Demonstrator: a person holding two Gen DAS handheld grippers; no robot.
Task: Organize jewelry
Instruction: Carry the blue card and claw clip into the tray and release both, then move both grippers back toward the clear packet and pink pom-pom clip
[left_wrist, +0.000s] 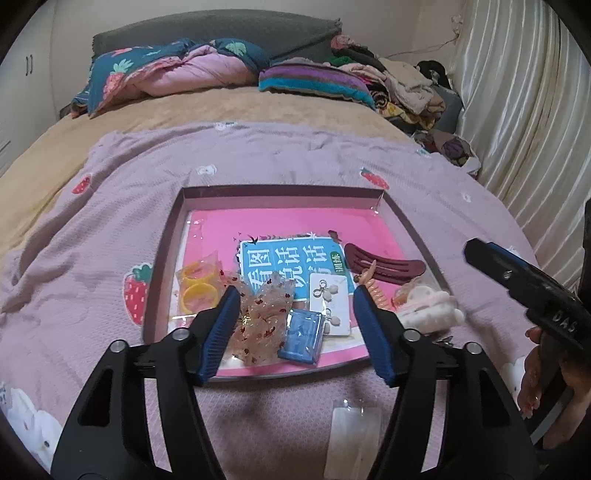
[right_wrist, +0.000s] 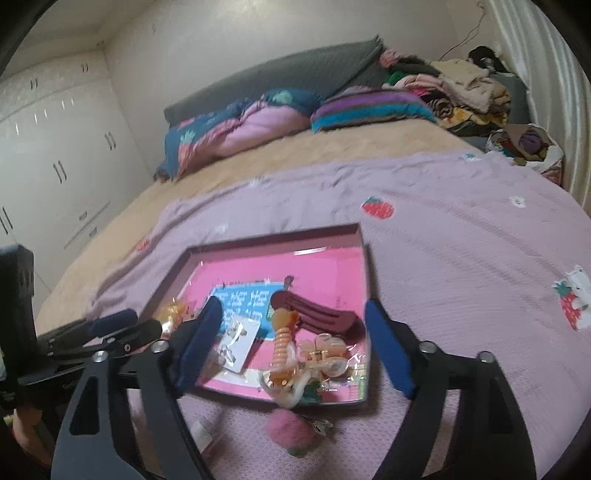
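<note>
Both claws (left_wrist: 295, 332) (right_wrist: 291, 354) spread above tray (left_wrist: 177, 229)

A shallow pink-lined tray (left_wrist: 173, 236) is lying flat on the bed. Inside it, a dark red hair clip (left_wrist: 384, 263), a white earring card (left_wrist: 332, 302), a small blue box (left_wrist: 303, 336), yellow rings in a clear bag (left_wrist: 197, 286) and an orange spiral hair tie (left_wrist: 375, 291) are lying close together.

The right wrist view is blurred; the earring card (right_wrist: 236, 341) shows no detail.
</note>
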